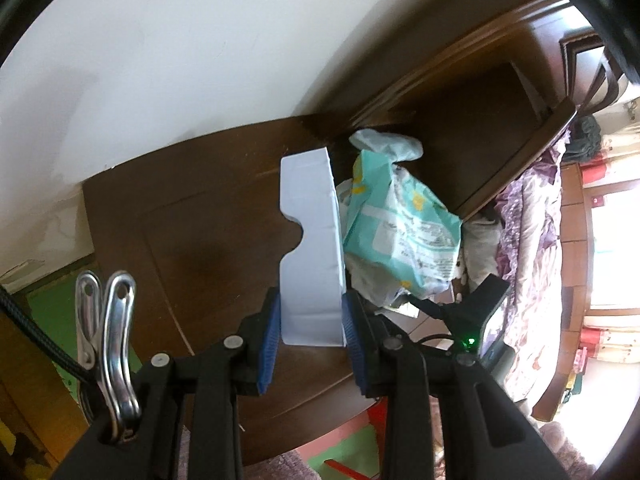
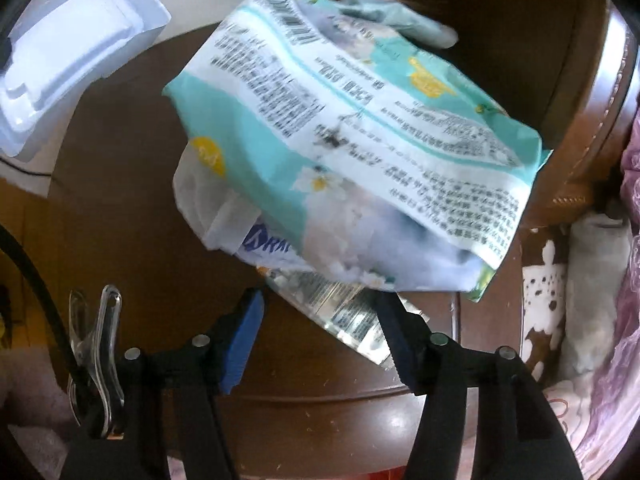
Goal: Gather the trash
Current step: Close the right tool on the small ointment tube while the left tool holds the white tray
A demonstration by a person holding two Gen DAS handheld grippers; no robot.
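A crumpled teal-and-white plastic package [image 2: 360,128], printed with dense text, a barcode and small yellow and white flowers, lies on the dark brown wooden tabletop [image 2: 120,152], its far end bunched into a pale twisted tail near the raised wooden edge behind it. Under its near side a piece of clear, shiny wrapper [image 2: 344,316] with fine print sticks out toward the camera. The right gripper [image 2: 320,332] hangs over this wrapper with its blue-padded fingers [image 2: 240,340] spread wide; the wrapper's edge lies in the gap between them and neither pad can be seen pressing on it, though the right-hand finger partly overlaps the wrapper so contact there cannot be told. To the left of the package, a white moulded plastic tray [image 1: 310,248] with a notch cut in one long edge is clamped at its lower end between the blue pads [image 1: 269,344] of the left gripper [image 1: 310,340], whose fingers stand narrow on it; the tray stands nearly upright above the tabletop [image 1: 200,220], just beside the teal package [image 1: 400,236]. In the right wrist view the same tray [image 2: 72,60] shows at the upper left with its hollow side toward the camera. A metal clip [image 1: 108,344] hangs at the left of the gripper body. Beyond the table lie purple patterned bedding [image 1: 532,248] and a white wall [image 1: 160,60]
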